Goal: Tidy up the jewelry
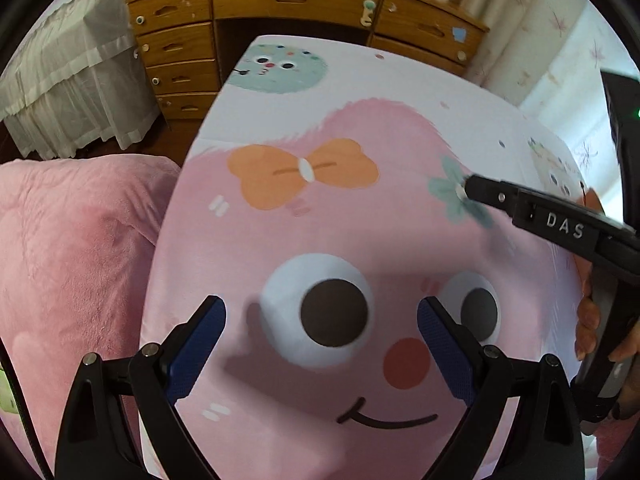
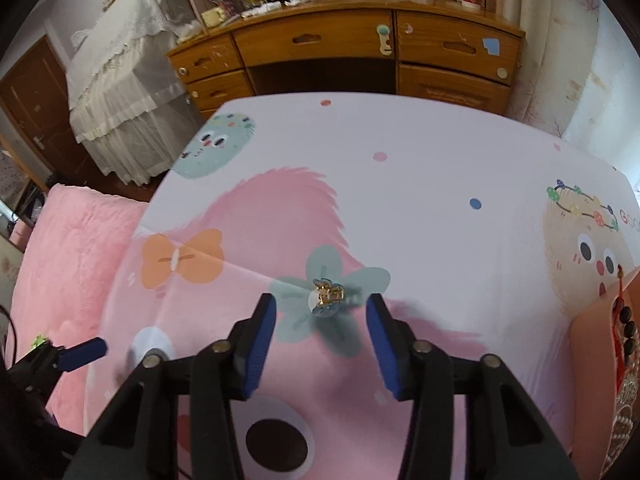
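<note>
A small gold and blue hair clip (image 2: 327, 297) lies on the printed teal flower of the cartoon bedsheet (image 2: 400, 200). My right gripper (image 2: 321, 309) is open, its blue pads on either side of the clip and just short of it. At the right edge an orange box (image 2: 592, 344) holds dark beads (image 2: 627, 330) and pearl strings. My left gripper (image 1: 321, 315) is open and empty above the printed pink face with big eyes. The right gripper's black finger (image 1: 492, 192) shows in the left wrist view, over the flower; the clip is hidden there.
A pink plush blanket (image 1: 68, 248) lies to the left of the sheet. A wooden desk with drawers (image 2: 348, 52) stands beyond the bed's far edge, cluttered on top. A white lace-covered piece (image 2: 120, 80) stands at back left.
</note>
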{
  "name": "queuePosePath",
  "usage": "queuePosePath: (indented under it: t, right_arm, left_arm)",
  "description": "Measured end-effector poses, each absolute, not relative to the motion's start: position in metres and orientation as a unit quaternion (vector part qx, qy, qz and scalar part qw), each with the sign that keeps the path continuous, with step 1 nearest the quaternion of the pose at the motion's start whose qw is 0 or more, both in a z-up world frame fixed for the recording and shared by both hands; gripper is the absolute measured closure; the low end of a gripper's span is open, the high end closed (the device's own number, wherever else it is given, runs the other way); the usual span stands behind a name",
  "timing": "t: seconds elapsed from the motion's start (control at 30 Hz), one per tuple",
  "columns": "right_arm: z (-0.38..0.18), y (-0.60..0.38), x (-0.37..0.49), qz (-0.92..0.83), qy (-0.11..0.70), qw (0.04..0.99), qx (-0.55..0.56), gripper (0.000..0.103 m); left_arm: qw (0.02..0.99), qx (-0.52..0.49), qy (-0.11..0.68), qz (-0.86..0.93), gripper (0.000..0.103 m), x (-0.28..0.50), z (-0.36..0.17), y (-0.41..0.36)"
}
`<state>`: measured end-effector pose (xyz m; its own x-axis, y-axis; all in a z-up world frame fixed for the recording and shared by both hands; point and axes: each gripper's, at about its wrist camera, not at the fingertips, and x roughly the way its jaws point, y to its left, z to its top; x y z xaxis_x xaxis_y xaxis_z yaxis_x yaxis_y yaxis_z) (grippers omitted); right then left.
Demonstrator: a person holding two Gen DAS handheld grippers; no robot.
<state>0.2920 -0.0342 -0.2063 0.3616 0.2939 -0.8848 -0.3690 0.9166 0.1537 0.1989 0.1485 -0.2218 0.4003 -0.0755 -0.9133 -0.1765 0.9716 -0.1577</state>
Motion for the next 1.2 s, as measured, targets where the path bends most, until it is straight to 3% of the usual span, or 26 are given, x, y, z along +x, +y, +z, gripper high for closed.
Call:
queuePosePath:
  t: [0.27,0.5,0.8,1.2]
  right_arm:
    - [-0.209,-0.030,0.296,0.193,0.534,0.823,-0.036,0.074]
    - [-0.208,-0.030,0.297,0.195,0.537,0.820,-0.029,0.089]
    - [-0.189,-0.037,0.287,0.216,0.528,0.821,-0.010,0.089]
    - [-0.122,-0.114,0.253,0.238,0.489,0.839,0.031,0.089]
  left_arm:
    - [0.819,-0.164,0.549,0.019,0.007,0.203,-0.227,0.166]
    - [0.826,-0.146,0.544,0.013,0.007,0.201,-0.222,0.161]
    - [0.833,-0.120,0.539,0.008,0.007,0.195,-0.197,0.138]
    - [0.855,-0.070,0.512,0.044,0.007,0.145,-0.133,0.071]
